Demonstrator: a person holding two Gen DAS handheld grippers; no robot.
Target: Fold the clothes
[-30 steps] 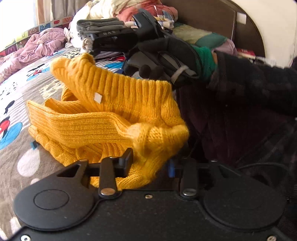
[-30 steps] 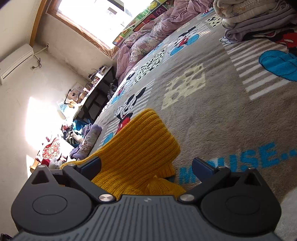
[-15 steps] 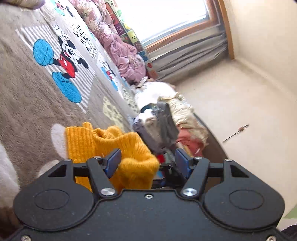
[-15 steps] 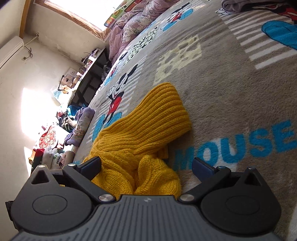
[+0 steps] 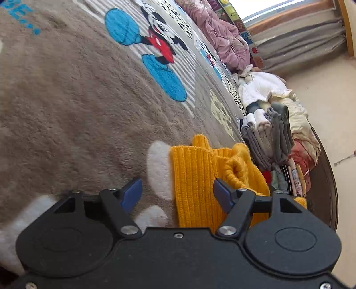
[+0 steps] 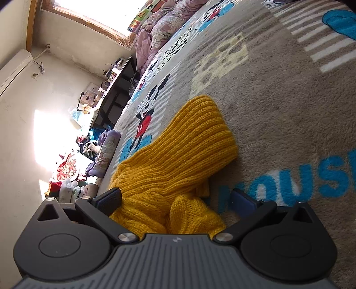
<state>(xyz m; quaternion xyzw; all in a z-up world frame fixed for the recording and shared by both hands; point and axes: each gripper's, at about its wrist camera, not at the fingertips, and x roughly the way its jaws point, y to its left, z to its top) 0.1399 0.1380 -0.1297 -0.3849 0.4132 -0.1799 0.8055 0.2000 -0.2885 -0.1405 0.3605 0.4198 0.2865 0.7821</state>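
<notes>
A lived-in bedroom in a home. The work surface is a bed covered by a plush grey cartoon-mouse blanket (image 5: 66,100), with a crumpled pink quilt (image 5: 224,37) along the window side and a dark curved headboard (image 5: 327,177) behind stacks of folded clothes (image 5: 271,137). A sunlit window (image 6: 95,13) with grey curtains (image 5: 300,37), a wall air conditioner (image 6: 13,69), a cluttered dark desk (image 6: 115,97) and soft toys (image 6: 71,191) complete it

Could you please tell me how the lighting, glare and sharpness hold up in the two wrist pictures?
Left wrist view: evenly lit, blanket pile slightly smeared, yellow sweater readable, window overexposed. Right wrist view: window and sunlit wall patch blown out, sweater knit crisp; both bend strongly at the edges.
</notes>
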